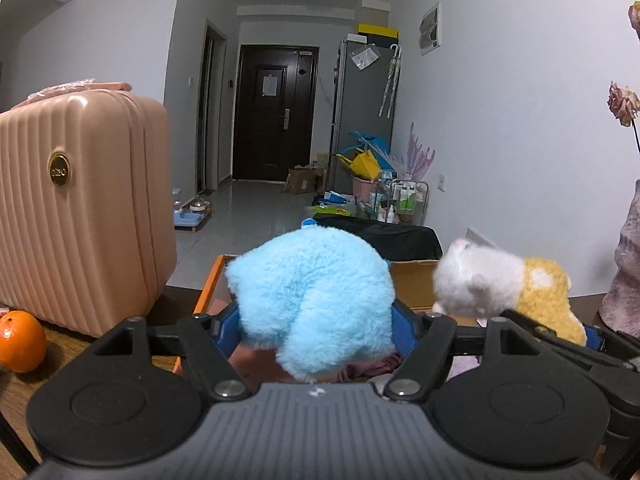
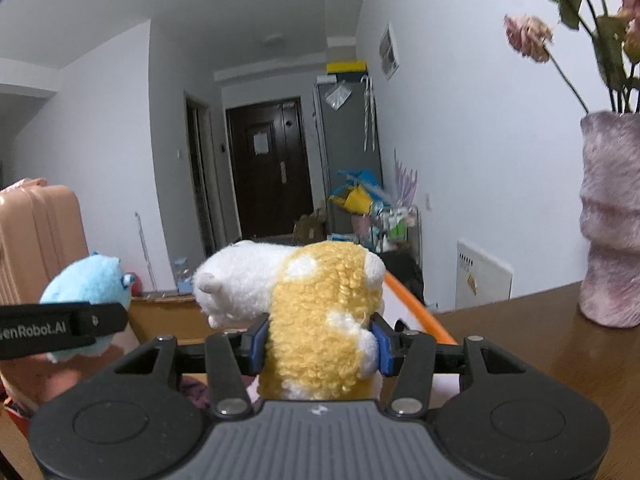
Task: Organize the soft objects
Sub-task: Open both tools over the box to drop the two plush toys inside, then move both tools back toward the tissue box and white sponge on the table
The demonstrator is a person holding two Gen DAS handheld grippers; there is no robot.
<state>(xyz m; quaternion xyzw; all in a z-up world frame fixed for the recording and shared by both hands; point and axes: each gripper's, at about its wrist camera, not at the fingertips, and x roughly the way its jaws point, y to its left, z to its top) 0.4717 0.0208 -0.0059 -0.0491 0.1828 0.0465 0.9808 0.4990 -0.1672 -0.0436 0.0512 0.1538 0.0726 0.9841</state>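
A fluffy light-blue plush toy (image 1: 316, 300) sits between the blue pads of my left gripper (image 1: 316, 328), which is shut on it above an orange-rimmed cardboard box (image 1: 208, 284). Just to its right, my right gripper (image 2: 320, 346) is shut on a white and yellow plush toy (image 2: 320, 312), its pads pressing into the curly yellow body. This toy (image 1: 500, 288) also shows in the left wrist view. From the right wrist view, the blue plush (image 2: 88, 284) shows behind a left fingertip (image 2: 60, 328). The box's orange rim (image 2: 416, 304) runs below the yellow toy.
A pink ribbed suitcase (image 1: 80, 208) stands on the wooden table at the left, with an orange (image 1: 20, 340) in front of it. A mauve vase (image 2: 612, 220) of dried flowers stands at the right. Crumpled fabric (image 1: 376, 364) lies in the box.
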